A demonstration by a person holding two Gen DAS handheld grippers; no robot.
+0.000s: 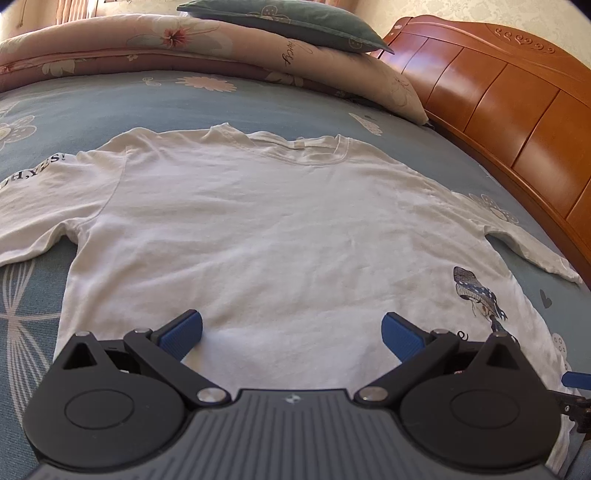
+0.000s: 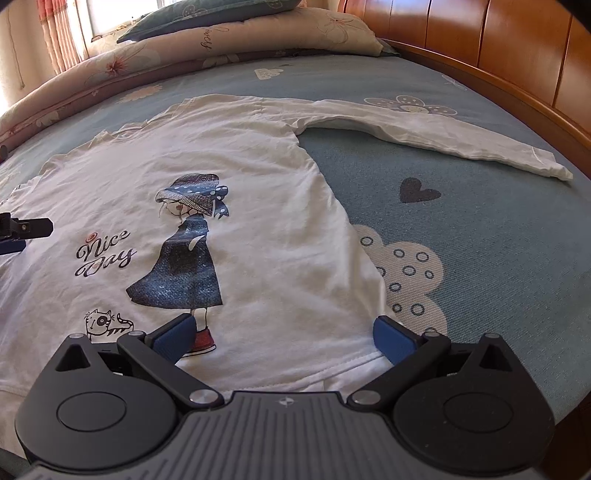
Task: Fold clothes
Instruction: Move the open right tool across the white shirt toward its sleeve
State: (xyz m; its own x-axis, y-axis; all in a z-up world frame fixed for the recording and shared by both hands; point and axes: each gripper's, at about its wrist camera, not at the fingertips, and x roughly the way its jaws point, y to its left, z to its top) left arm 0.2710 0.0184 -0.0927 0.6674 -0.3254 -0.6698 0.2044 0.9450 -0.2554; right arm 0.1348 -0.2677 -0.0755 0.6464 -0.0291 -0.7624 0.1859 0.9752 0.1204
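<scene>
**Inspector A:** Nearest the lens in the left wrist view, the left claw (image 1: 291, 334) is recorded with its blue pads (image 1: 183, 334) spread wide; nothing is held between them. It is positioned over the lower body of the white long-sleeved shirt (image 1: 258, 221).

**Inspector B:** Confirmed. The right claw (image 2: 284, 338) is likewise noted as wide apart and empty, its blue pads (image 2: 395, 341) set above the stitched hem (image 2: 280, 378) at the shirt's lower right corner. Whether cloth is touched by either claw cannot be told.

**Inspector A:** The shirt is laid flat, front up, on the blue flowered bed sheet (image 2: 461, 229). A printed girl in a blue hat and dress (image 2: 188, 247) is noted just beyond the right claw, with "Nice Day" lettering (image 2: 103, 253) and a small cat drawing (image 2: 103, 323) to her left.

**Inspector B:** Further out, one sleeve (image 2: 424, 133) is seen stretched sideways on the sheet toward the wooden bed frame (image 2: 517, 55). The other sleeve (image 1: 33, 206), bearing partly visible black lettering, is seen at the left edge of the left wrist view.

**Inspector A:** The neckline (image 1: 295, 149) lies at the far end of the garment.

**Inspector B:** Beyond it, a rolled pink floral quilt (image 1: 184, 48) is recorded across the bed, with a dark green pillow (image 1: 288, 22) resting on top.
</scene>
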